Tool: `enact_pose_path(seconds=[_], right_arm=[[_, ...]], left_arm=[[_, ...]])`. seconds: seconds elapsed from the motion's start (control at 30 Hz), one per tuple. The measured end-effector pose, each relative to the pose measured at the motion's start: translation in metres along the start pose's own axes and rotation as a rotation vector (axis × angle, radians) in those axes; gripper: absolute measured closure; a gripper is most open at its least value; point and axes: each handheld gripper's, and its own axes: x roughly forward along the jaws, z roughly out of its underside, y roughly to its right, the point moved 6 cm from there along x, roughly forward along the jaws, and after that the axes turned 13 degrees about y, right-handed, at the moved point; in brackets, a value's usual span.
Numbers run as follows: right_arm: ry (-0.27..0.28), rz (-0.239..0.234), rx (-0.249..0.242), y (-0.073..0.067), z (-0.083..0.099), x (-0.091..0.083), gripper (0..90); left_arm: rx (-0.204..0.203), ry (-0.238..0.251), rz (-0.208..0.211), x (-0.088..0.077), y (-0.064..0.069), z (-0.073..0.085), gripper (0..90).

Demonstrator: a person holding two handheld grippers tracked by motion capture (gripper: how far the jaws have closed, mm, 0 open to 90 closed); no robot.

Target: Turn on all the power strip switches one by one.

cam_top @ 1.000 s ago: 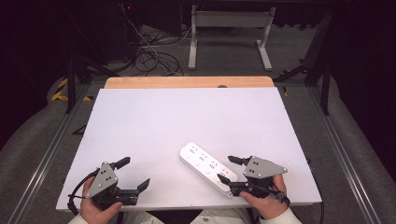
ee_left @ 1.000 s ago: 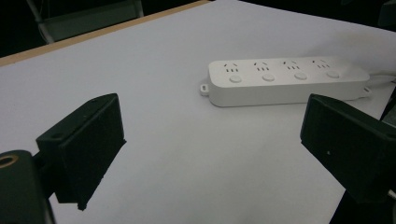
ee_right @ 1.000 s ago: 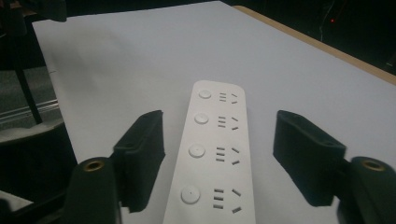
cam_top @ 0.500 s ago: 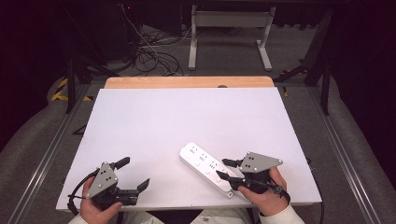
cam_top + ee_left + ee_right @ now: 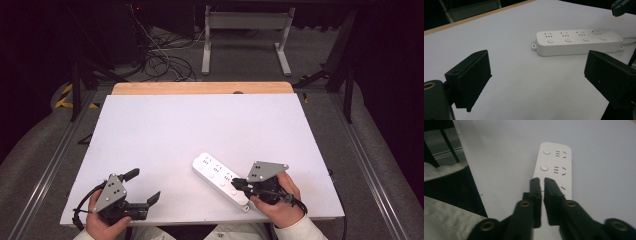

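A white power strip (image 5: 221, 181) lies flat on the white bench (image 5: 200, 130), slanted near the front edge on the person's right side, its sockets and round switch buttons facing up. The right gripper (image 5: 236, 184) hangs over the near half of the strip with its jaws brought together; they have just been closing, and in the right gripper view (image 5: 541, 181) the two black tips stand nearly touching, with nothing between them, right above one of the buttons. That posture reads as a poke rather than a grasp: closed jaws make one blunt tip, better suited to pressing a small round switch than open jaws would be (whether the tip already touches the button cannot be told from these pictures). The hand comes in from the strip's near end, so the tool runs along the strip's length and the remaining buttons stay in sight ahead of it. The left gripper (image 5: 142, 186) rests at the front left of the bench, well apart from the strip, its jaws spread wide and holding nothing; in the left gripper view (image 5: 537, 75) the strip (image 5: 577, 42) lies beyond the open jaws, all four buttons in a row. It seems parked there, out of the way yet aimed at the strip, ready to steady it should a push make the light body slide on the smooth surface.
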Motion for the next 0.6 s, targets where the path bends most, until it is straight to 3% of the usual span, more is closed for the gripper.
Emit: enact_pose_path(seconds=[0.1, 0.33, 0.6], right_arm=[[-0.036, -0.01, -0.009, 0.0, -0.001, 0.005, 90.0], [-0.129, -0.023, 0.042, 0.0, 0.002, 0.015, 90.0], [-0.22, -0.029, 0.067, 0.003, 0.008, 0.023, 90.0]], left_arm=[[-0.003, -0.005, 0.002, 0.0, 0.0, 0.001, 7.3], [-0.004, -0.008, 0.003, 0.0, 0.001, 0.001, 7.4], [-0.005, -0.008, 0.001, 0.0, 0.001, 0.001, 7.4]])
